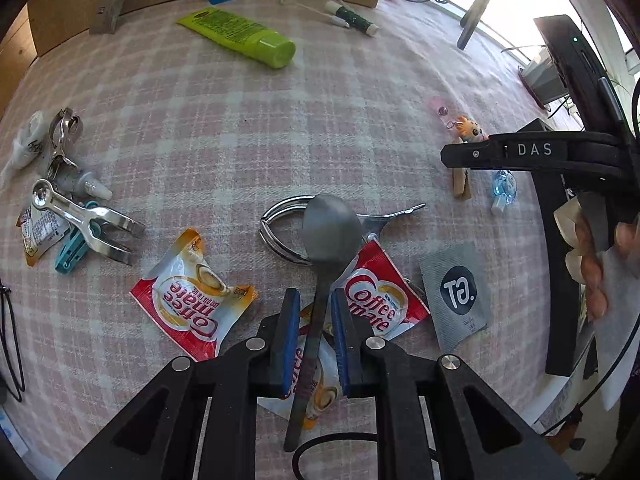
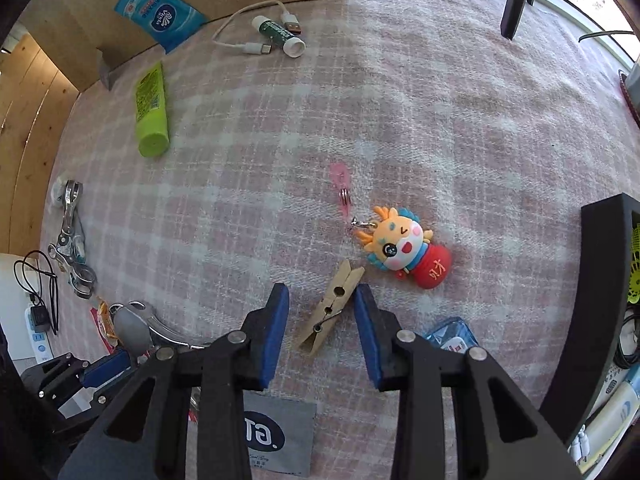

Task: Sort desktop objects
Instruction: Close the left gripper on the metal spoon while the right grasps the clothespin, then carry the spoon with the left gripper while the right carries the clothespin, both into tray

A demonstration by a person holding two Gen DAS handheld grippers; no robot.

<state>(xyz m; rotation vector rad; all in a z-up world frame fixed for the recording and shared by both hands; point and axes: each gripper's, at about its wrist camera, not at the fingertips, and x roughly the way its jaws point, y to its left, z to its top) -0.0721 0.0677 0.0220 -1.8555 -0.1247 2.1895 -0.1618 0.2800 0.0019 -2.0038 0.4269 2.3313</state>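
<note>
My left hand-held gripper [image 1: 314,312] is clamped on the grey spoon [image 1: 326,248] handle above the sachets. My right hand-held gripper [image 2: 320,316] stands apart around the wooden clothespin [image 2: 330,310] on the counter [image 2: 400,120] — I'd centre it before closing, since one pad already touches.

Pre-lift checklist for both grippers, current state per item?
1. Left gripper closed on the grey spoon's handle: cannot tell, a sliver of gap shows beside each pad.
2. Spoon clear of neighbours: not ok, its bowl overlaps the silver metal ring and the handle crosses a red-and-white Coffee mate sachet.
3. Right gripper straddling the wooden clothespin: ok.
4. Right pads pressing the clothespin: not ok, gaps both sides.
5. Dragon keychain figure outside the right jaws: ok, just beyond the clothespin's tip.
</note>
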